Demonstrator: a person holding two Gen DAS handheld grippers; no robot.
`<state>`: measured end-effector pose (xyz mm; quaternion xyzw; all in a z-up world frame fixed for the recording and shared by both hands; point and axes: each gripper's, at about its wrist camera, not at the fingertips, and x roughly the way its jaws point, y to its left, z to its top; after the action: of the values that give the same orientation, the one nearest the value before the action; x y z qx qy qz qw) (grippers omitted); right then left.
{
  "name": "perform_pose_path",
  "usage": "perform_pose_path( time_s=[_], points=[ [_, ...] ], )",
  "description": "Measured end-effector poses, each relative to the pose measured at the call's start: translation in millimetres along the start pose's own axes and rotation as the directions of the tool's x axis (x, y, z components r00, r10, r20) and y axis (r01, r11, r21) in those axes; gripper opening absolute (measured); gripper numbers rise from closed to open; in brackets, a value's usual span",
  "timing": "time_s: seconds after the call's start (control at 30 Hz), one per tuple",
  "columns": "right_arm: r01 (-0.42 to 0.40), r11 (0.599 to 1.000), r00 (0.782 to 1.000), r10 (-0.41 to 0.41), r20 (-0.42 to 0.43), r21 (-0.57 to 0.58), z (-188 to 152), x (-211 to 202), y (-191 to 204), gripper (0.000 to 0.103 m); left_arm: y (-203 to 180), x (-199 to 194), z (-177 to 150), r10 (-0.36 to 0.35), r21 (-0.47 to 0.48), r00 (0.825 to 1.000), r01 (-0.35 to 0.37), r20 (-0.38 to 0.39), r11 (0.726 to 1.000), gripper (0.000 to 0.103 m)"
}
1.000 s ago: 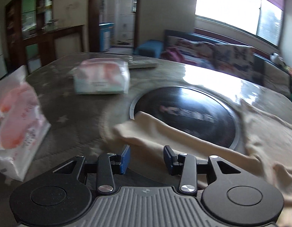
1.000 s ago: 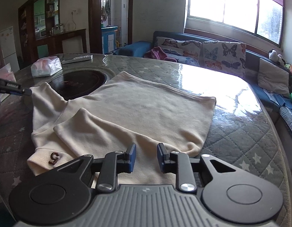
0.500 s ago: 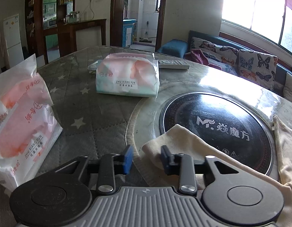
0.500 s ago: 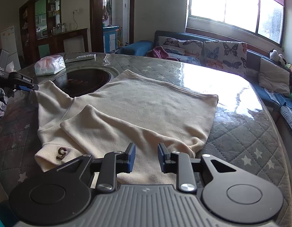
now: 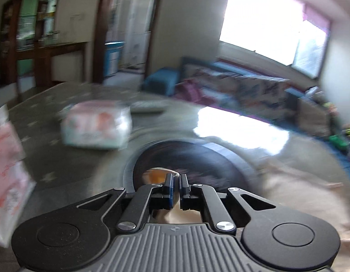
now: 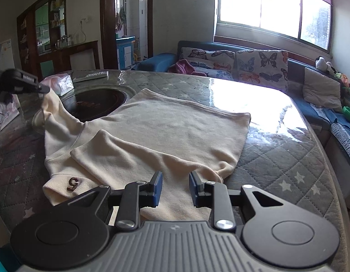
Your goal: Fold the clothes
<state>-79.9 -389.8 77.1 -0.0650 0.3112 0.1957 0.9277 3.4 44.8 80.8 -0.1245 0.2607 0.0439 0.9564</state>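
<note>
A cream sweater lies flat on the quilted table, one sleeve folded across its body, a brown "5" on the near cuff. My left gripper is shut on the other sleeve's end and holds it lifted above the black cooktop; in the right wrist view the left gripper shows at far left with the sleeve hanging from it. My right gripper is open and empty, just above the sweater's near edge.
A black round cooktop is set in the table under the lifted sleeve. Tissue packs and a remote lie at the table's left and far side. A sofa stands beyond the table.
My left gripper has shut on the sleeve end and lifted it off the table, swinging fast. My right gripper has stayed open and nearly still.
</note>
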Motion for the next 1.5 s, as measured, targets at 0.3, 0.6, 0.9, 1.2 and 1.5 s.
perform_pose_path(
  time_s=[0.3,0.6,0.9,1.2,1.5],
  points=[
    [0.028,0.998,0.999,-0.029,0.032,0.048,-7,-18,-14,0.025,-107,-41,-8,-0.374,0.103,0.928,0.373,-0.013,0.922,0.006],
    [0.047,0.991,0.998,-0.052,0.038,0.123,-17,-28,-31,0.025,-172,-29,-64,-0.587,0.122,0.779,0.619,-0.223,0.776,0.006],
    [-0.006,0.995,0.999,0.002,0.038,0.103,-8,-18,-20,0.025,-147,-29,-83,-0.53,0.188,0.799,0.588,-0.283,0.787,0.014],
    [-0.05,0.993,0.999,0.051,-0.012,0.103,-1,15,-14,0.025,-73,-40,-77,-0.375,0.289,0.9,0.428,-0.221,0.856,0.026],
    [-0.065,0.993,0.996,0.071,-0.061,0.098,-5,34,-8,0.015,-52,-42,-96,-0.272,0.382,0.936,0.341,-0.225,0.859,0.041]
  ],
)
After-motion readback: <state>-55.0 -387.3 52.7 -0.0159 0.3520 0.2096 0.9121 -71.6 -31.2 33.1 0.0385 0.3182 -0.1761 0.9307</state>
